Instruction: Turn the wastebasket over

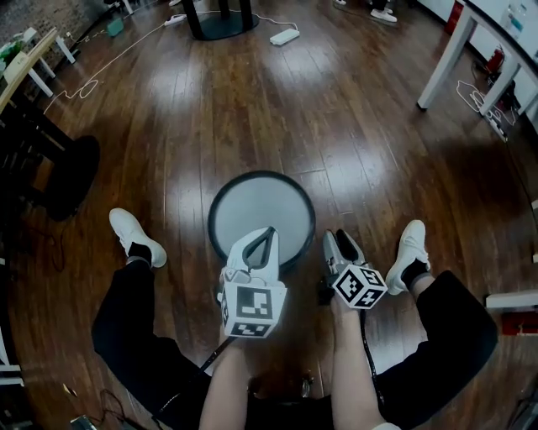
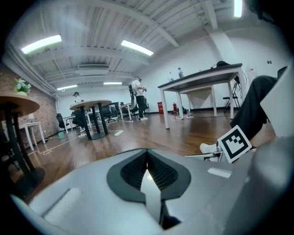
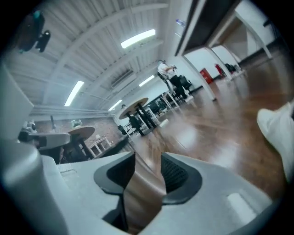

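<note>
My left gripper (image 1: 267, 235) is nearest. Its jaws are pressed together on nothing, and the tips hang over the near rim of the basket (image 1: 252, 197). I cannot tell whether they touch it. My right gripper (image 1: 340, 241) is just beside the basket's right edge, over the floor (image 1: 252, 109). Its jaws are partly apart and only floorboards show between them.

The basket stands on the floor between the person's two white shoes (image 1: 134, 235). It shows me a flat, round grey face inside a dark rim, and I cannot tell whether that face is its base or its inside. The black-trousered legs (image 1: 134, 327) flank it on both sides.

The only print I can read is the black and white squares on each gripper's cube (image 1: 250, 304).

To the left is a dark round table base (image 1: 71, 172), well apart from the basket. To the right are the legs of a white table (image 1: 445, 59) with cables at their foot. Far ahead a white power strip (image 1: 284, 36) lies near another black table base (image 1: 220, 23), and a white cable (image 1: 101, 71) trails left from there.

The left gripper view shows people standing (image 2: 138, 92) at the far end of the room, under strip lights (image 2: 41, 43).
</note>
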Demonstrator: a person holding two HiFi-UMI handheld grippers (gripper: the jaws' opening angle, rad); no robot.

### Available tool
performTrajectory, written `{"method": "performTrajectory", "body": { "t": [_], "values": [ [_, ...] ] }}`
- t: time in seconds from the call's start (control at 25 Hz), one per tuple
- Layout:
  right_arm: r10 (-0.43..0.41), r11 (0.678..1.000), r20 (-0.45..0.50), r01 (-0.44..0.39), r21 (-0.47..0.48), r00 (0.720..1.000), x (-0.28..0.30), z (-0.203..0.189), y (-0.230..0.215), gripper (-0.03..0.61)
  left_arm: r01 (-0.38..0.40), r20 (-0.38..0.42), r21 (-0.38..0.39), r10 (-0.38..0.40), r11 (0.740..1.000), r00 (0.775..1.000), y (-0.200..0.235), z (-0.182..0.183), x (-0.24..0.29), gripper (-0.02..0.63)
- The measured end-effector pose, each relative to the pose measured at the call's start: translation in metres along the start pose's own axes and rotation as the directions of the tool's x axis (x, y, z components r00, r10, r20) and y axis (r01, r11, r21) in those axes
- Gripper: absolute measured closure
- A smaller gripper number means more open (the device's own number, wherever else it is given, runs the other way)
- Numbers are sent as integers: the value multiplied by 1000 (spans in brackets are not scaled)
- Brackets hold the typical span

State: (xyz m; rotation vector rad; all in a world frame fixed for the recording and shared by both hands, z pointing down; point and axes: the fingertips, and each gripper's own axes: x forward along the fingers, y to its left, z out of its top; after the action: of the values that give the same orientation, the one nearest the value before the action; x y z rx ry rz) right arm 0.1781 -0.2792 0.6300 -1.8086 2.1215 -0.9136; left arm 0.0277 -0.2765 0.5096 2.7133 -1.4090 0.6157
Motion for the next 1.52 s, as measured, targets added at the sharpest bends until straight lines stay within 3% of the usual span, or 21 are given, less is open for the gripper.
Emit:
{"method": "performTrajectory", "body": {
  "t": [0.16, 0.32, 0.44, 0.6, 0.76, 0.88, 1.0, 1.16, 1.24, 1.32, 1.52],
  "values": [
    [131, 962, 97, -103, -251, 987, -21, 74, 77, 388, -43, 146, -105, 58, 994, 988, 27, 45, -36, 556],
    [260, 871, 163, -158, -465, 952, -66, 118, 152, 325, -77, 278, -132, 112, 988, 954, 32, 76, -81, 510],
    [338, 809, 199, -176, -561, 920, -116, 137, 201, 271, -80, 337, -164, 132, 983, 932, 18, 88, -124, 486],
    [368, 802, 266, -160, -575, 891, -196, 151, 231, 251, -71, 376, -194, 141, 978, 916, -21, 90, -187, 415],
    [354, 788, 225, -160, -595, 908, -271, 125, 242, 217, -78, 379, -251, 172, 965, 909, -65, 75, -257, 359],
    [348, 797, 226, -160, -582, 910, -319, 109, 253, 195, -79, 375, -229, 163, 970, 913, -95, 73, -296, 291],
    [320, 799, 196, -152, -582, 927, -349, 82, 265, 190, -100, 391, -228, 185, 969, 902, -108, 66, -337, 258],
    [272, 815, 189, -121, -567, 943, -386, 54, 277, 190, -147, 401, -247, 239, 958, 885, -103, 50, -390, 256],
    [256, 793, 208, -82, -604, 944, -405, 46, 289, 191, -167, 417, -280, 276, 945, 866, -92, 42, -417, 257],
    [248, 774, 230, -50, -631, 941, -421, 43, 302, 192, -184, 430, -306, 308, 934, 849, -82, 37, -442, 310],
    [214, 754, 257, 8, -657, 942, -461, 61, 316, 192, -222, 419, -251, 313, 942, 853, -93, 43, -478, 284]
  ]
}}
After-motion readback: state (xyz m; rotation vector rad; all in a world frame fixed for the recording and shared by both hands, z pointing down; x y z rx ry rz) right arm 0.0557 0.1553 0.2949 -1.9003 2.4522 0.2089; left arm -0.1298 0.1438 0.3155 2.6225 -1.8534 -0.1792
